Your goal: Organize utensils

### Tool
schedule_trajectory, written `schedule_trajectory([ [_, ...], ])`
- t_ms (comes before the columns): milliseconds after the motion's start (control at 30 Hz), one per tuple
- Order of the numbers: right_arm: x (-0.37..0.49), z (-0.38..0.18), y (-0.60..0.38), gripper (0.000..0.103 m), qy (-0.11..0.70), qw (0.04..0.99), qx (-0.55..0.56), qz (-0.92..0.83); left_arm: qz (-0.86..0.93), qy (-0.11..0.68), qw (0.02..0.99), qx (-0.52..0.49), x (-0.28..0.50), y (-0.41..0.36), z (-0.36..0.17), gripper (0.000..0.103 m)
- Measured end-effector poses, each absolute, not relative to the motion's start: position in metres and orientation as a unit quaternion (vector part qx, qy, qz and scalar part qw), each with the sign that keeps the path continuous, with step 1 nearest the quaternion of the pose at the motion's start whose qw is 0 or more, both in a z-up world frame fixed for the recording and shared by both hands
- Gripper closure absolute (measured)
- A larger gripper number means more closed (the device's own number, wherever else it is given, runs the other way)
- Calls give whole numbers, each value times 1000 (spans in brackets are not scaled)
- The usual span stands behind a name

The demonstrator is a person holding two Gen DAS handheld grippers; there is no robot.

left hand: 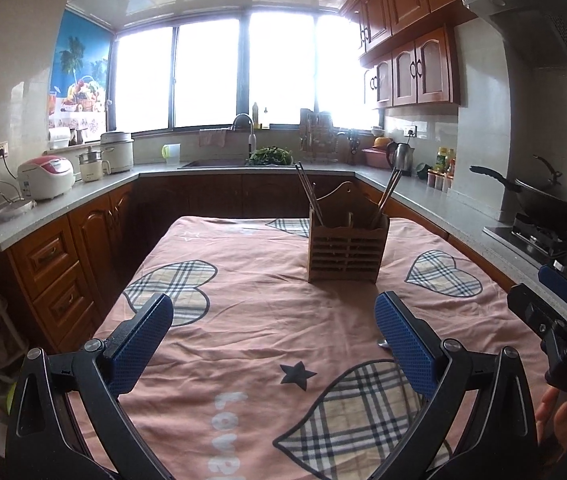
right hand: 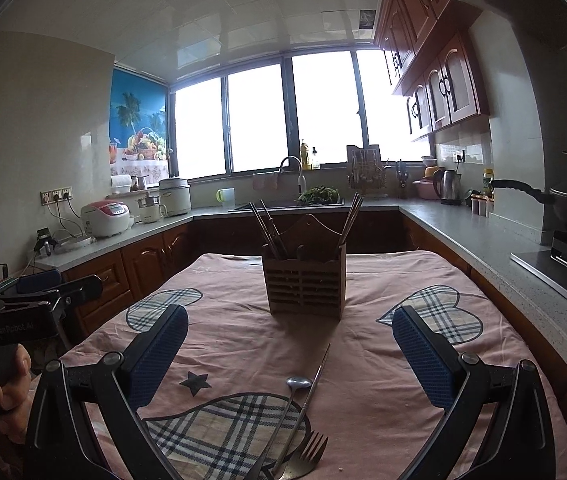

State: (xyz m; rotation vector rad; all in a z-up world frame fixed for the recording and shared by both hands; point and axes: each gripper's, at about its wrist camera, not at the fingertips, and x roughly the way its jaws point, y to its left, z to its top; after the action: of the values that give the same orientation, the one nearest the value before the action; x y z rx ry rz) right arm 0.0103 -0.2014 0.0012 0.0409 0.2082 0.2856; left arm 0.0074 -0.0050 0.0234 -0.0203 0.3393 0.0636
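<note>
A wooden slatted utensil holder stands on the pink tablecloth, with chopsticks leaning out of its left and right compartments; it also shows in the right wrist view. A metal spoon, a fork and a thin chopstick-like rod lie on the cloth between the right gripper's fingers. My right gripper is open and empty above them. My left gripper is open and empty, short of the holder. A bit of the spoon peeks beside its right finger.
The table with heart-patterned cloth sits inside a U-shaped kitchen counter. A rice cooker, kettle, sink and faucet stand on the counter. A wok sits on the stove at right.
</note>
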Motion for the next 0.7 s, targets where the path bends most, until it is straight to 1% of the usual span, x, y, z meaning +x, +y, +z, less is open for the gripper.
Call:
schedule_trajectory([
  [167,6,-12,-205,0,93,987,28,129,48,167,985,3,6,-9,8,0],
  [367,12,-29,-207,0,110,986,32,123,61,181,982,6,8,-9,-7,0],
  [700,13,-39,-205,0,120,985,28,122,66,187,980,-3,6,-4,-13,0],
])
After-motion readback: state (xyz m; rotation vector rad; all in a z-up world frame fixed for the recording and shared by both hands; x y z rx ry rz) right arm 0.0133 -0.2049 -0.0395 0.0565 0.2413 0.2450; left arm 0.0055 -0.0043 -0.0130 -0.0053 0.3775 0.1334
